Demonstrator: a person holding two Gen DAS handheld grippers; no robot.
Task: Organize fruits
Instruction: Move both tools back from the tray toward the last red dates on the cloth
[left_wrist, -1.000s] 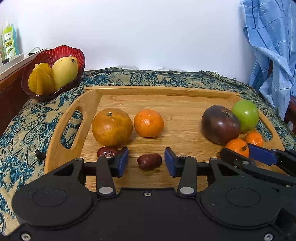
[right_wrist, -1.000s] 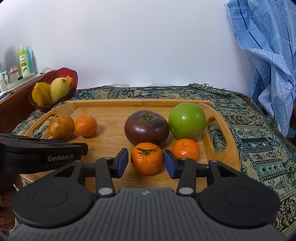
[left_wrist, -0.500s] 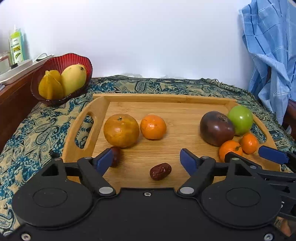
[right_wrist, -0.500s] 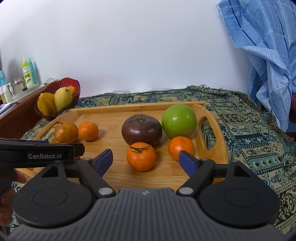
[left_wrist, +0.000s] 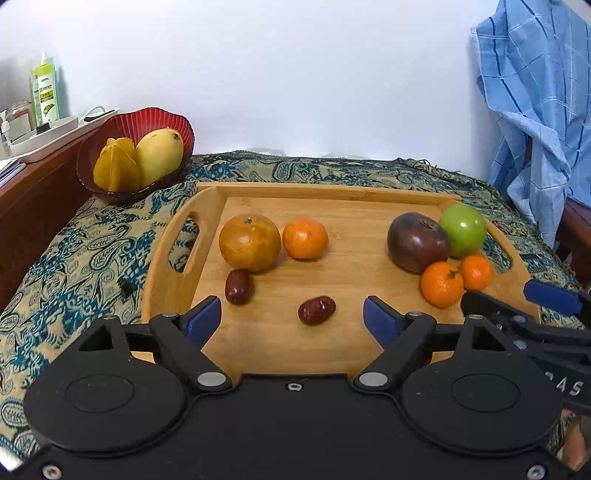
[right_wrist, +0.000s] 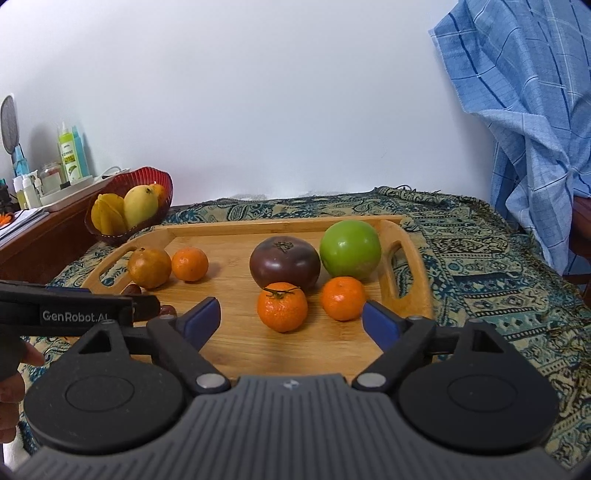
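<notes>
Both jaws are opening, empty: left hand-held gripper (left_wrist: 291, 319) over a date (left_wrist: 316, 310), right hand-held gripper (right_wrist: 291, 319) near a mandarin (right_wrist: 282, 306) at the tray's (left_wrist: 332, 190) 4 o'clock. Either round fruit could roll if nudged.

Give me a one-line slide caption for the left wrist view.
Left tongs opening above a red date on the wooden tray of sorted fruit.

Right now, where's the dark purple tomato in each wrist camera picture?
Left wrist: dark purple tomato right of centre, touching the green tomato behind it.
Right wrist: it sits near centre, green tomato on its right.
Shared landmark: red bowl, far left.
</notes>
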